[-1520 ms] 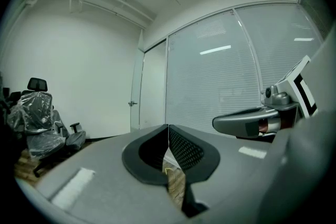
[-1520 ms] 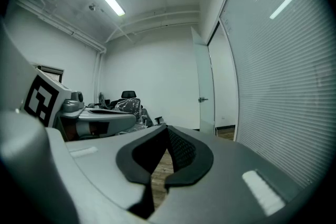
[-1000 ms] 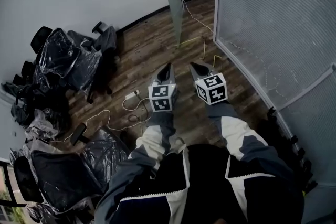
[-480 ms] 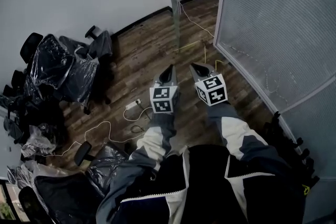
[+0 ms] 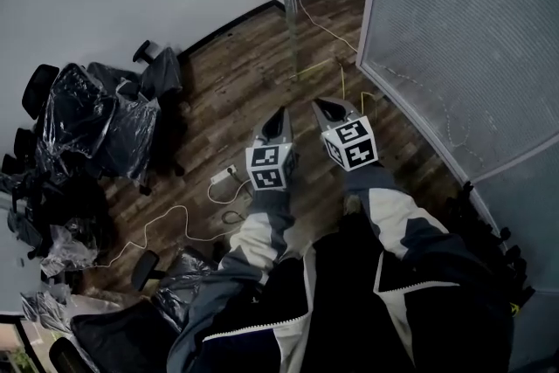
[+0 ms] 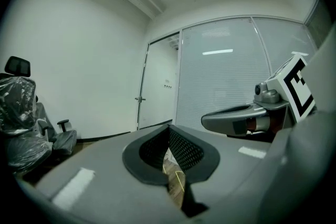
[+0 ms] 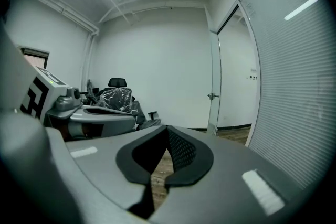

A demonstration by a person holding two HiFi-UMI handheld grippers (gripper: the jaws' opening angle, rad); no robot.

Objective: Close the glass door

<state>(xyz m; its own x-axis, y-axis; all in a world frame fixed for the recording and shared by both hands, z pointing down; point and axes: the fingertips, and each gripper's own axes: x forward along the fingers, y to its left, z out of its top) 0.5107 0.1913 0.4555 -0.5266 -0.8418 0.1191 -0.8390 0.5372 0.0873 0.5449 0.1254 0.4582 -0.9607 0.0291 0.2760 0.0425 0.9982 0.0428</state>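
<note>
Grey fingers (image 6: 186, 152) of left gripper (image 6: 169, 129) and right gripper (image 7: 168, 129) are clenched together on nothing.

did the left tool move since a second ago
Yes, the left tool moved toward the glass door; the floor power strip now lies further back beside it.

The grey left gripper (image 5: 280, 114) and right gripper (image 5: 321, 107) are showing black-and-white square markers; brown plank floor (image 5: 236, 92) is carrying a yellow cable (image 5: 316, 67) upper centre.
</note>
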